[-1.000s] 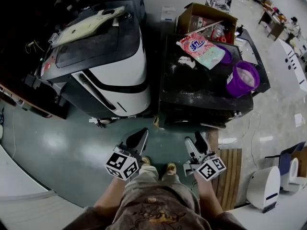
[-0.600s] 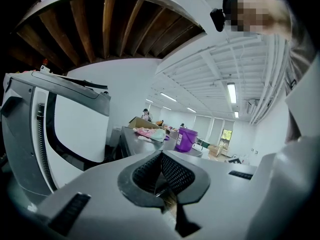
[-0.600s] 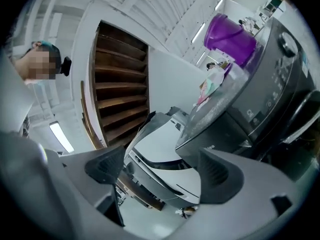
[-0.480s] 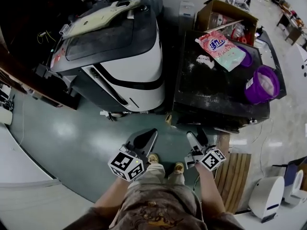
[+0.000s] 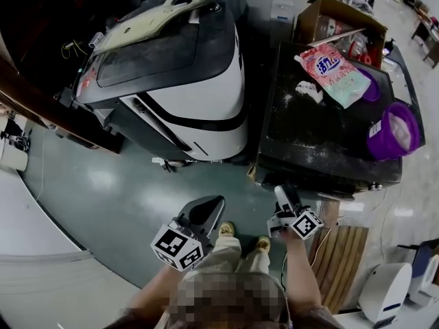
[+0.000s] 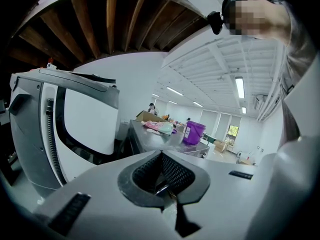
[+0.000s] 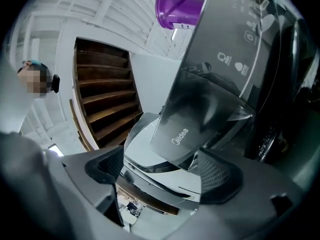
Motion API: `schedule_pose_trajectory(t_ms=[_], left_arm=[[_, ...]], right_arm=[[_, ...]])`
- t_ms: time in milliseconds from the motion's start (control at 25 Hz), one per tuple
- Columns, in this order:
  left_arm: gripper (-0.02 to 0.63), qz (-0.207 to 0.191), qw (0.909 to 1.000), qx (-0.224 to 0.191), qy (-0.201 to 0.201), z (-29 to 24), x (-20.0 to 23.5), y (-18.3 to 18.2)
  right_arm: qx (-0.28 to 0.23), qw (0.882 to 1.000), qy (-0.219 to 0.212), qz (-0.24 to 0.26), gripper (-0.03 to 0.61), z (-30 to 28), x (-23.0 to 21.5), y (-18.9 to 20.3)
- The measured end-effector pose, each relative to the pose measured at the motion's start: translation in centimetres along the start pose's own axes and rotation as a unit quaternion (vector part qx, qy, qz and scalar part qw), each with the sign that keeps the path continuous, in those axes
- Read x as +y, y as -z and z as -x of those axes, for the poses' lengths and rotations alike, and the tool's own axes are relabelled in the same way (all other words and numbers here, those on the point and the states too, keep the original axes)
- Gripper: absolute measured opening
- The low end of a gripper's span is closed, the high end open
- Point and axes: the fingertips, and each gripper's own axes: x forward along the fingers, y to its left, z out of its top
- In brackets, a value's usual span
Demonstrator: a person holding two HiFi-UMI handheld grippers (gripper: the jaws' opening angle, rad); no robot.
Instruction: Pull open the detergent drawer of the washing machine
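Note:
The dark washing machine [image 5: 322,125] stands at the right of the head view; its front face is hidden under its top edge there. In the right gripper view, which is rolled sideways, its grey drawer panel [image 7: 192,116] with a brand name sits just ahead, beside the icon-marked control strip [image 7: 240,44]. My right gripper [image 5: 285,199] [image 7: 162,171] is open; its jaws have just been opening, nothing lies between them, and they do not touch the panel. My left gripper [image 5: 206,211] [image 6: 161,158] hangs low by my legs, shut on nothing.
A pink detergent bag [image 5: 336,70], a purple tub [image 5: 396,132] and a cardboard box [image 5: 343,22] sit on or behind the dark machine. A white-and-black machine [image 5: 178,81] stands to its left. A wooden slat board [image 5: 343,252] lies at my right.
My right gripper has moved closer to the dark machine's front and rolled, and its jaws stand wider. The left gripper stays shut and has sunk a little.

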Motion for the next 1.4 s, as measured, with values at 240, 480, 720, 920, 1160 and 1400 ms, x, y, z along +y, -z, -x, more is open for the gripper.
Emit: schedule_pose_trajectory(t_ms=[240,480,720,920,1160,1400], left_arm=[[0.023,0.003,0.9999,0.010,-0.002,-0.4,0.0,1.3],[0.023,0.010,0.9996,0.020,-0.019,-0.3,0.9,1.3],[0.023,0.021,0.9990,0.027,-0.028,-0.5,1.6,1.9],[0.023,0.020,0.9992,0.026,-0.024,-0.8,1.9,2.1],[0.023,0.024,0.9986,0.033,-0.033,-0.3,2.7,2.4],[0.023,0.022,0.9986,0.040,-0.028,-0.4,2.9,2.6]], right_arm=[[0.000,1.000,-0.001,-0.022,0.451,-1.1,-2.8,1.0],[-0.026,0.999,-0.017,-0.038,0.448,-2.2,-3.8,0.4],[-0.045,0.997,-0.035,-0.048,0.437,-3.1,-4.0,-0.4],[-0.066,0.995,-0.046,-0.060,0.416,-3.4,-4.4,-1.1],[-0.087,0.991,-0.057,-0.080,0.388,-3.2,-4.9,-1.4],[-0.115,0.987,-0.057,-0.099,0.370,-2.8,-5.4,-1.9]])
